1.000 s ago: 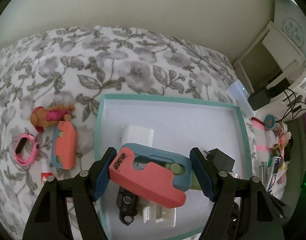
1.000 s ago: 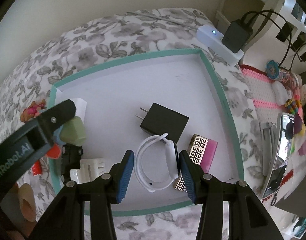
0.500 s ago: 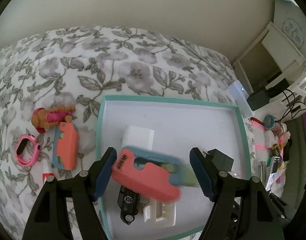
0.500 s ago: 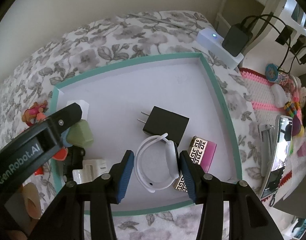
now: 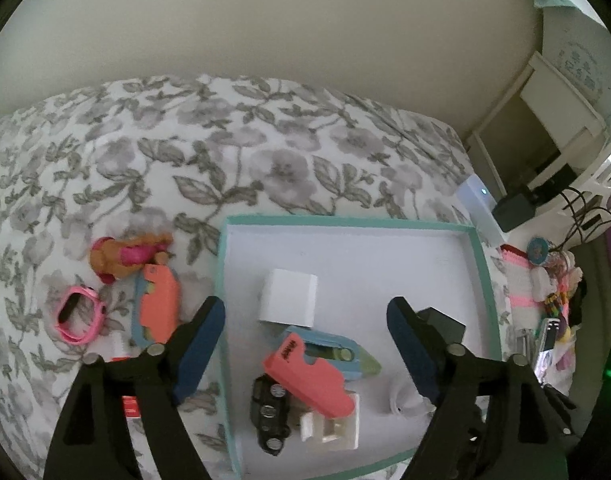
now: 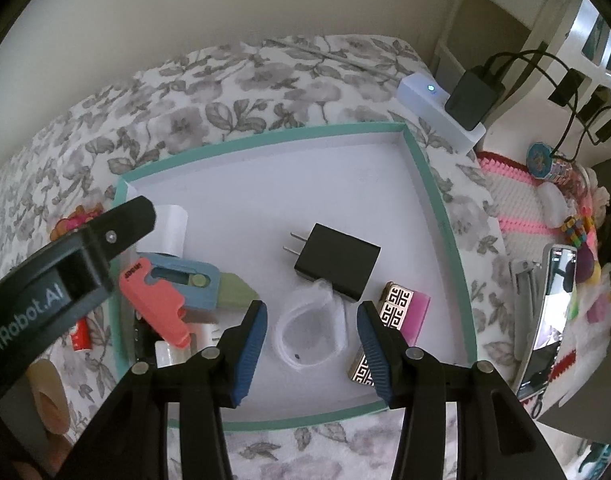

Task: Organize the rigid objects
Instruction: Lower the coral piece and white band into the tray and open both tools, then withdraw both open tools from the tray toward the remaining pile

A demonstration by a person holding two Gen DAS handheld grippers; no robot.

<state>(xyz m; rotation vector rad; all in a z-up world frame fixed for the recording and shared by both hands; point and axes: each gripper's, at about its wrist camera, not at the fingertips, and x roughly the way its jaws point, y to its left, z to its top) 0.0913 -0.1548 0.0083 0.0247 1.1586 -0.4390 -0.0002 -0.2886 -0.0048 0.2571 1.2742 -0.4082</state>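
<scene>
- The left tool is opening, its blue ribbed pads wide apart, clear of the coral-and-blue foam toy, which lies flat in the teal-rimmed tray on a black toy car.
- The right tool hangs with its pads apart either side of a blurred white loop band on the smooth white tray floor; no contact shows.
- A boxy black charger and a gold-patterned block lie beside the band.
- The tray sits on a floral bedspread.
- A glossy pink watch lies outside the tray.
</scene>
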